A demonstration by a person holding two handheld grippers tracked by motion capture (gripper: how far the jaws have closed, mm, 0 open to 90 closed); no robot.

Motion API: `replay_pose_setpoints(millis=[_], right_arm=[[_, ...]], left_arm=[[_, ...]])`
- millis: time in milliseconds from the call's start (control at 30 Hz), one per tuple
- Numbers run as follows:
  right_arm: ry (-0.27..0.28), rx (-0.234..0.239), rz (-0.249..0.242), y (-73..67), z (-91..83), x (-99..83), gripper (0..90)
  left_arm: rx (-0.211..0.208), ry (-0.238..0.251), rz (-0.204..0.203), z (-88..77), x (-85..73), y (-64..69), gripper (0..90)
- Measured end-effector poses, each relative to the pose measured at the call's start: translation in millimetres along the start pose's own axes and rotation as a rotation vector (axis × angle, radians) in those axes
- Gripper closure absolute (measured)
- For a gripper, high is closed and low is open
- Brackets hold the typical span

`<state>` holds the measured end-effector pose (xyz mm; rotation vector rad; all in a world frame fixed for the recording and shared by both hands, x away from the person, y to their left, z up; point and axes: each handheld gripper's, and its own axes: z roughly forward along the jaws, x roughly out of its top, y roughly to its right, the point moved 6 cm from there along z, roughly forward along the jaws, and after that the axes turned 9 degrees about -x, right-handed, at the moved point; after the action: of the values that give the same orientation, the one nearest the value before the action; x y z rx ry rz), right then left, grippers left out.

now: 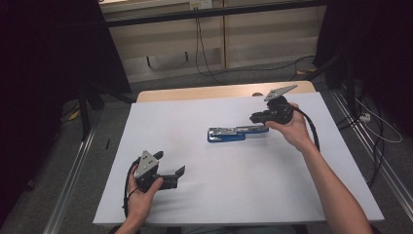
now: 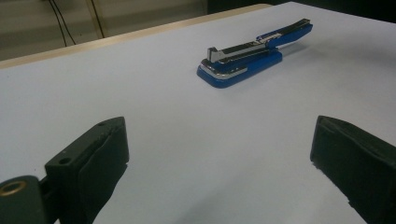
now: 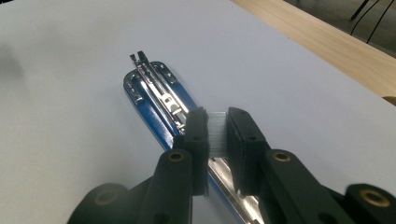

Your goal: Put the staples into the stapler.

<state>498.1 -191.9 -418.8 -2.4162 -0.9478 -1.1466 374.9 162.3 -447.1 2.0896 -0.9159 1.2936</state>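
Observation:
A blue stapler lies flat on the white table top, swung open so its metal staple channel faces up. My right gripper hovers over the stapler's right end, shut on a small silvery strip of staples just above the channel. In the right gripper view the right gripper has its jaws close together with the strip pinched between them. My left gripper rests near the table's front left, jaws wide open and bare. From the left gripper view the stapler lies well ahead.
A wooden table edge runs along the far side. Cables trail across the floor behind, and metal rails flank the table. Dark stands sit at both sides.

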Motion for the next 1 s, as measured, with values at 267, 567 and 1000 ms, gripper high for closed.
replay_pose_setpoints(millis=[267,567,1000], right_arm=[[-0.004,0.023,-0.016,-8.1,9.4,4.0,79.4],[-0.01,0.041,-0.028,-13.7,17.6,8.0,79.3],[-0.008,0.08,-0.06,-31.6,36.4,22.5,79.3]], left_arm=[[0.002,0.002,0.005,-0.8,0.3,-0.4,4.6],[0.008,0.013,-0.001,-1.6,1.3,-0.5,4.5],[0.005,0.007,0.0,-2.1,0.4,-1.2,4.5]])
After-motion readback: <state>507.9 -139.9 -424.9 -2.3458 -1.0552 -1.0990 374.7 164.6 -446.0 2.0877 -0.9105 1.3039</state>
